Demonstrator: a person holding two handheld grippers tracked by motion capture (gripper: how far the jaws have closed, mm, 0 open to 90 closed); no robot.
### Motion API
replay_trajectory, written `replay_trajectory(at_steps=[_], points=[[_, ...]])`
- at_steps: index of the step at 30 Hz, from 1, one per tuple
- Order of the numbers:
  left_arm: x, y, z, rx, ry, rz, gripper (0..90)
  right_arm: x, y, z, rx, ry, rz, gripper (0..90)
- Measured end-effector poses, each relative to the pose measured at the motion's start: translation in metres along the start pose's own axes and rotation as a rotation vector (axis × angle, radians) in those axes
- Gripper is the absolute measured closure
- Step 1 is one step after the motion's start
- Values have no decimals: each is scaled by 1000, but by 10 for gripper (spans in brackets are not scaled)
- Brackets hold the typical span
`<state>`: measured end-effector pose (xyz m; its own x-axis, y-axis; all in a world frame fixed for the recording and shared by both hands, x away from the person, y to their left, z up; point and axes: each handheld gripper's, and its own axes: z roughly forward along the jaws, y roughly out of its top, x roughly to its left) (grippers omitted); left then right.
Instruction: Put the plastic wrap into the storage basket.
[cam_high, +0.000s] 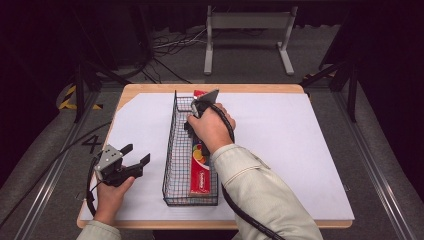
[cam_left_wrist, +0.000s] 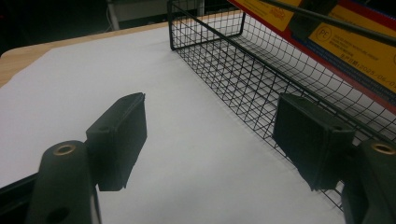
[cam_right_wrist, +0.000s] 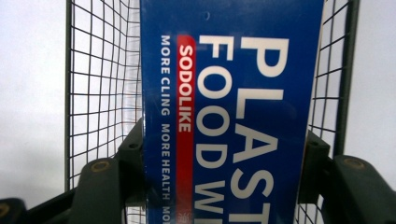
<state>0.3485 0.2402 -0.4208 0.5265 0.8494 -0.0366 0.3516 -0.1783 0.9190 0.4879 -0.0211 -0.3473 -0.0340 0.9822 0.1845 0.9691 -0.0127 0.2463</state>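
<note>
Black jaws of the left gripper stand wide apart and hold nothing, over the white sheet near the table's left front corner, just left of the black wire mesh basket. Inside that basket lies a long red and blue cardboard box of plastic food wrap; the right gripper has its jaws closed against the box's two long sides.

White sheet over wooden table; beyond, grey metal stand and floor cables.
</note>
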Motion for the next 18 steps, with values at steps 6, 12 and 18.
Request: replay_trajectory(at_steps=[6,12,18], points=[[0,0,0,2,-1,0,264,1,-1,8,12,-19,-1,393],[0,0,0,1,0,1,264,1,-3,16,33,-27,1,393],[0,0,0,1,-1,1,264,1,-3,21,30,-48,3,392]])
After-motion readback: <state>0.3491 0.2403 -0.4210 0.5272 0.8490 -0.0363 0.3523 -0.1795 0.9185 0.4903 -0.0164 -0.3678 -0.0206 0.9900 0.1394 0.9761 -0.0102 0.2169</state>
